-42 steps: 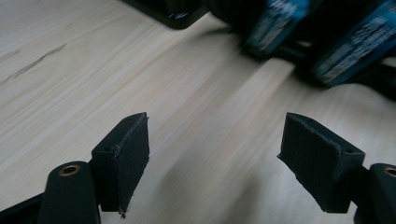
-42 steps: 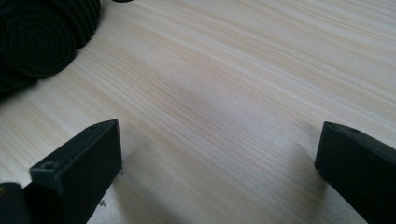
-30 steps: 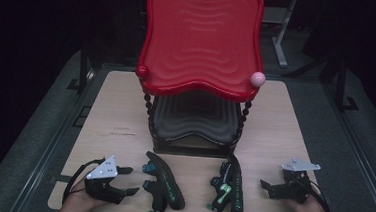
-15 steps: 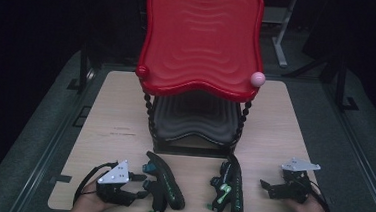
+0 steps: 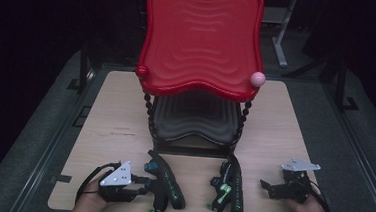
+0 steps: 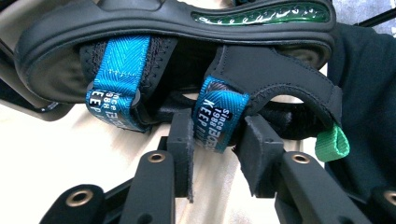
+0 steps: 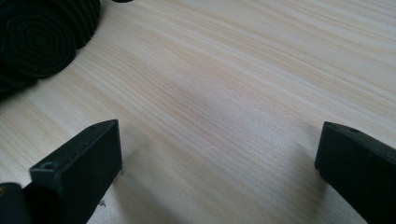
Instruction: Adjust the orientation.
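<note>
Two black sandals lie on their sides near the wooden table's front edge, the left sandal [image 5: 166,182] and the right sandal [image 5: 231,189]. My left gripper [image 5: 146,186] is against the left sandal. In the left gripper view that sandal [image 6: 187,23] shows its sole edge-on, and my left gripper [image 6: 217,140] is shut on its blue woven strap [image 6: 219,112], one pad on each side. A green pull loop [image 6: 332,142] hangs to the right. My right gripper [image 5: 266,186] rests open on bare wood right of the right sandal. In the right gripper view my right gripper [image 7: 219,158] holds nothing.
A two-tier stand rises mid-table: a red wavy tray [image 5: 200,41] on beaded black posts over a black tray [image 5: 195,121]. A pink ball [image 5: 257,79] and a red ball [image 5: 142,71] cap its front corners. A ribbed black sole [image 7: 32,37] lies at the upper left.
My left gripper slid right across the table to the left sandal and now grips its strap. The right gripper and both sandals have stayed in place.
</note>
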Demonstrator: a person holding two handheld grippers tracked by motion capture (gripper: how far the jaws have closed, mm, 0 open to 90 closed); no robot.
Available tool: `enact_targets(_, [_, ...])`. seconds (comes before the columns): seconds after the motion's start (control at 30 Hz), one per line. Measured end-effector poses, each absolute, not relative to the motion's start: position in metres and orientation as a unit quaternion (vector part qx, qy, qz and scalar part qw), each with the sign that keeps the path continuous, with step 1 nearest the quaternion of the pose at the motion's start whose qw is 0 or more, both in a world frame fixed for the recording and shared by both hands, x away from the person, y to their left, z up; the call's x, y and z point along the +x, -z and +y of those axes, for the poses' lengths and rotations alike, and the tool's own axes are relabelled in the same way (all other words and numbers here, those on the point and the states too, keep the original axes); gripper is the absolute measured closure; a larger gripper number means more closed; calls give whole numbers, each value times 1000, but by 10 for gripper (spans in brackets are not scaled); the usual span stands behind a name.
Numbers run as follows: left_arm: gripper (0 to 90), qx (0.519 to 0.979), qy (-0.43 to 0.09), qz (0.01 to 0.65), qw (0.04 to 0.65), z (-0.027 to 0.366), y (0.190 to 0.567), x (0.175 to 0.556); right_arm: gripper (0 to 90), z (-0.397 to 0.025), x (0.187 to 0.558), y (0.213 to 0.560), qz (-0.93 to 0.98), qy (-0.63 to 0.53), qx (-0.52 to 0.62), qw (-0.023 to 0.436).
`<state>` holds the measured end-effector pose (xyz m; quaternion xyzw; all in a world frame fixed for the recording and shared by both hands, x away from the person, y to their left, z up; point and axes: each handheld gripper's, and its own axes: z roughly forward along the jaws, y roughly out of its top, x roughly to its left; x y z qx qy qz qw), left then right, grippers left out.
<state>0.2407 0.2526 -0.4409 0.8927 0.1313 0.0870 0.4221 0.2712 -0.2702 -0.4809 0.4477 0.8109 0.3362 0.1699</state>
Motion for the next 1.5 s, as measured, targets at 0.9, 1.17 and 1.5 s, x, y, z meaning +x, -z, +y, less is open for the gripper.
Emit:
enact_targets(0.9, [697, 862, -71, 143, 482, 252, 421, 245, 1, -270, 271, 481, 811, -336, 448, 170])
enact_targets(1.17, [696, 857, -62, 140, 492, 236, 419, 256, 1, -270, 271, 481, 811, -336, 448, 170])
enact_targets(1.5, [697, 853, -44, 142, 500, 214, 420, 271, 1, -270, 271, 481, 811, -336, 448, 170])
